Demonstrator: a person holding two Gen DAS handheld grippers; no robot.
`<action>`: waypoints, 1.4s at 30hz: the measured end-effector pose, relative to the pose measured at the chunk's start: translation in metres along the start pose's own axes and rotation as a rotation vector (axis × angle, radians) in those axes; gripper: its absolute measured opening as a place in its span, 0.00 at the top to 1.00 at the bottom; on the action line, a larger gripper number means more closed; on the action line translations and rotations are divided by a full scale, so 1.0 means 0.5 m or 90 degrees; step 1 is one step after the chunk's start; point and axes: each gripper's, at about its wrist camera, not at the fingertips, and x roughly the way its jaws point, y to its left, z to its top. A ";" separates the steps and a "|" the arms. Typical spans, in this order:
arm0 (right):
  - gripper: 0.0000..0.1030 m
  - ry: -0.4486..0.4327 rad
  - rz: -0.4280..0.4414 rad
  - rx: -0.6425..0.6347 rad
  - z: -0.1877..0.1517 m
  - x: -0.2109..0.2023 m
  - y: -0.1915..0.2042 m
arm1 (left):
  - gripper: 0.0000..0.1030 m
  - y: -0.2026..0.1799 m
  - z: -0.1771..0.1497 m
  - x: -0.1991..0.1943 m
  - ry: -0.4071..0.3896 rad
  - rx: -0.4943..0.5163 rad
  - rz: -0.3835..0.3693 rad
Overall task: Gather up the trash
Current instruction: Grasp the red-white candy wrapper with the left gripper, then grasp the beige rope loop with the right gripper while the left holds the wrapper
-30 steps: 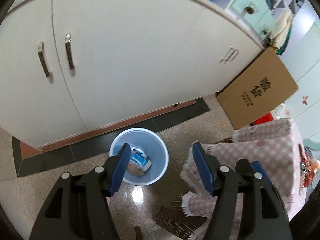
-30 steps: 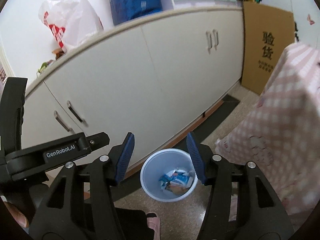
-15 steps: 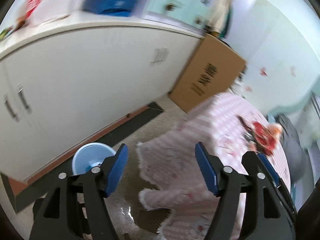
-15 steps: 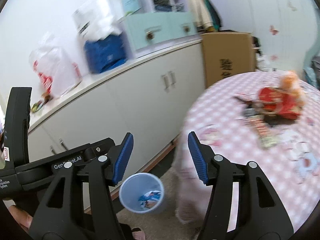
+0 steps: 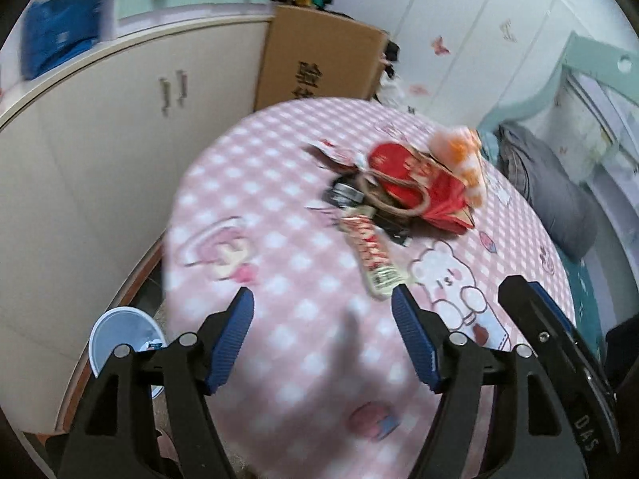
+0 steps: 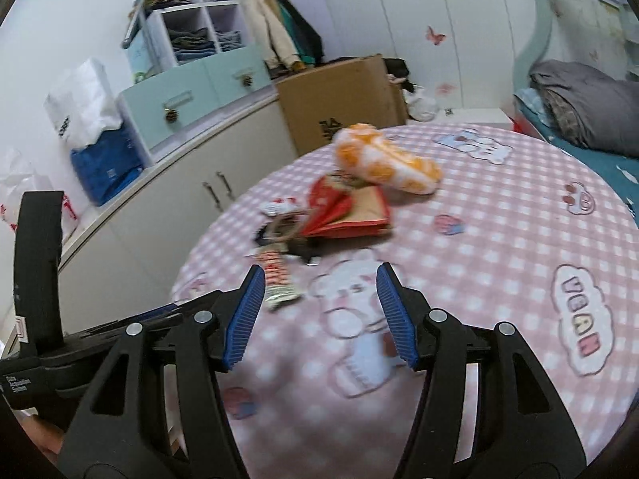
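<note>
A pile of trash lies on the round table with a pink checked cloth (image 5: 279, 215): a red paper bag (image 5: 411, 183), an orange-and-white wrapper (image 5: 463, 155), a long red-and-white snack wrapper (image 5: 371, 251) and dark scraps. The same pile shows in the right wrist view: red bag (image 6: 343, 211), orange wrapper (image 6: 383, 163), long wrapper (image 6: 279, 275). The light blue bin (image 5: 120, 335) stands on the floor at lower left with trash in it. My left gripper (image 5: 323, 335) and right gripper (image 6: 319, 311) are both open and empty above the table's near side.
White cabinets (image 5: 100, 151) run along the wall left of the table. A cardboard box (image 5: 319, 64) stands behind the table. A bed with grey bedding (image 6: 587, 103) is at the right. Shelves and bags sit on the cabinet top (image 6: 175, 99).
Both grippers have swung up and right from over the bin to over the table. The bin has slid to the lower left; the trash pile has come into view. Both stayed open.
</note>
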 end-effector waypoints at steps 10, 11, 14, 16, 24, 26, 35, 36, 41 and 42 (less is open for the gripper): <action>0.44 0.024 -0.002 -0.003 0.023 0.025 -0.042 | 0.53 -0.055 0.040 0.089 0.015 0.036 0.038; 0.44 0.027 -0.002 -0.010 0.025 0.029 -0.039 | 0.57 -0.056 0.042 0.089 0.014 0.043 0.045; 0.44 0.027 0.000 -0.025 0.036 0.038 -0.028 | 0.78 -0.054 0.047 0.093 0.016 0.052 0.025; 0.44 0.027 -0.001 -0.041 0.039 0.043 -0.016 | 0.92 -0.048 0.050 0.094 0.017 0.045 -0.007; 0.44 0.052 -0.006 -0.210 0.042 0.088 0.093 | 0.96 0.043 0.040 0.026 -0.027 -0.015 -0.034; 0.44 0.058 -0.008 -0.257 0.039 0.108 0.127 | 0.96 0.067 0.045 0.014 -0.037 -0.028 -0.029; 0.76 0.096 -0.143 -0.463 0.008 0.220 0.208 | 0.96 0.131 0.041 -0.010 -0.040 -0.048 -0.029; 0.91 0.101 -0.153 -0.467 0.006 0.227 0.209 | 0.96 0.132 0.042 -0.013 -0.040 -0.047 -0.031; 0.96 0.058 -0.127 -0.412 0.026 0.189 0.213 | 0.96 0.158 0.031 -0.037 -0.052 -0.050 -0.033; 0.96 0.052 -0.108 -0.395 0.032 0.177 0.214 | 0.96 0.164 0.029 -0.042 -0.055 -0.054 -0.033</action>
